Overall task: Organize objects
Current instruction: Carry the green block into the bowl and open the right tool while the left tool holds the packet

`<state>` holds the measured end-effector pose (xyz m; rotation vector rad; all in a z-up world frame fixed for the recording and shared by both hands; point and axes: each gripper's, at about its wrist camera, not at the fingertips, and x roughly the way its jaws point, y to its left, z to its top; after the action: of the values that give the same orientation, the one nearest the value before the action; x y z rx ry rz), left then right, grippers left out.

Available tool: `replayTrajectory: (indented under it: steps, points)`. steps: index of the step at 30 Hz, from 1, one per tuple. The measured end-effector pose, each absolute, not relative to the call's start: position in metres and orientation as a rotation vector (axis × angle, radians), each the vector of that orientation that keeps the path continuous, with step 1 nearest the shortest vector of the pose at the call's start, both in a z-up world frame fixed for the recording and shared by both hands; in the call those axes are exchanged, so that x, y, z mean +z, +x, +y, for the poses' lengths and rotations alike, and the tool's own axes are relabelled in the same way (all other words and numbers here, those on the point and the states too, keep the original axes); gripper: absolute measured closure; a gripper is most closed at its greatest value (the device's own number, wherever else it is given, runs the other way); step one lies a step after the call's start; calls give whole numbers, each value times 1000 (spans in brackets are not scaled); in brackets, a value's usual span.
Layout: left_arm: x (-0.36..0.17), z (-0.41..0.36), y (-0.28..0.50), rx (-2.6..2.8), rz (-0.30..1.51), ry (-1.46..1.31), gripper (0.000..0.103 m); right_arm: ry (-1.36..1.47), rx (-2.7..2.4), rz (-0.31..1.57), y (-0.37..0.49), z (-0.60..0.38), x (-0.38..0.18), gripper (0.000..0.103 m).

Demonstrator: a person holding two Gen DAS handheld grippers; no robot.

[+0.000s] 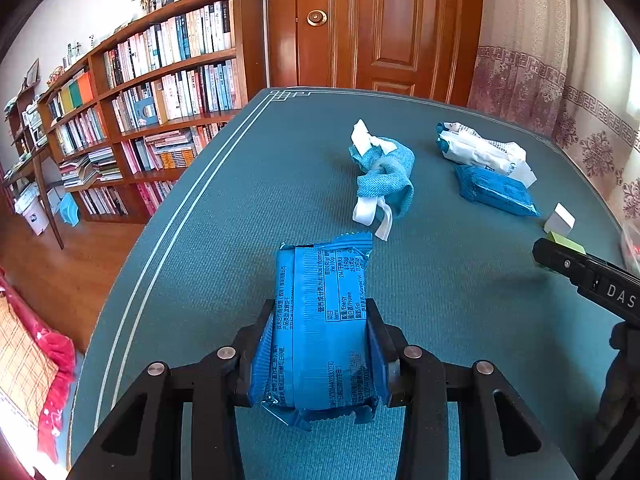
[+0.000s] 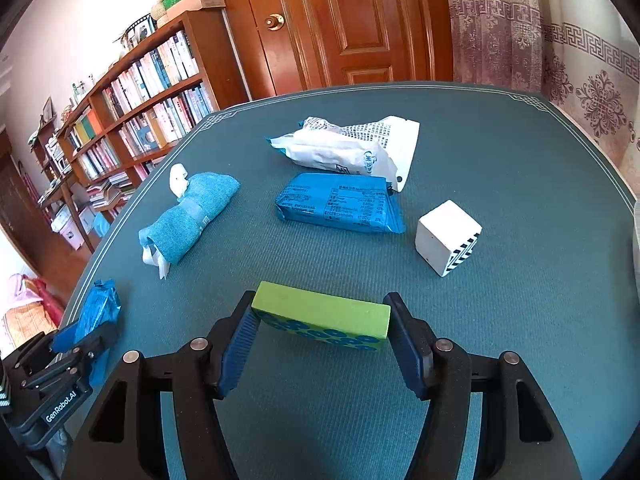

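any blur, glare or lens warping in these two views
Left wrist view: sharp; fisheye bends the bookshelf and table edge, overexposed at lower left. Right wrist view: sharp, same warping, dark vignette corners, soft shadow under the white cube.

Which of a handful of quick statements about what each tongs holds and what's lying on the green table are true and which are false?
1. The left tongs grip a blue snack packet. True.
2. The right tongs are empty. False: they hold a green block by its ends.
3. The white cube lies on the table, untouched. True.
4. The blue cloth roll sits on top of the white bag. False: they lie apart.
5. A second blue packet lies in front of the white bag. True.
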<state>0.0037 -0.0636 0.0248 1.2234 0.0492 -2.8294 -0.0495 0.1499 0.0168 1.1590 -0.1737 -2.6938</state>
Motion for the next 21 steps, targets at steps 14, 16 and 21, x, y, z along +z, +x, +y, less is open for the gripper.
replayTrajectory:
  steps: [14,16,21]
  points:
    - [37,-30,10,-2859,-26,1197,60,1150,-2724,-223,-28,186,18,39]
    - [38,-24,10,-2864,-37,1197,60,1150,-2730,-233,-25,193,18,39]
    - [41,-10,11,-2884,-73,1194,60,1148,-2749,-256,-18,209,19,39]
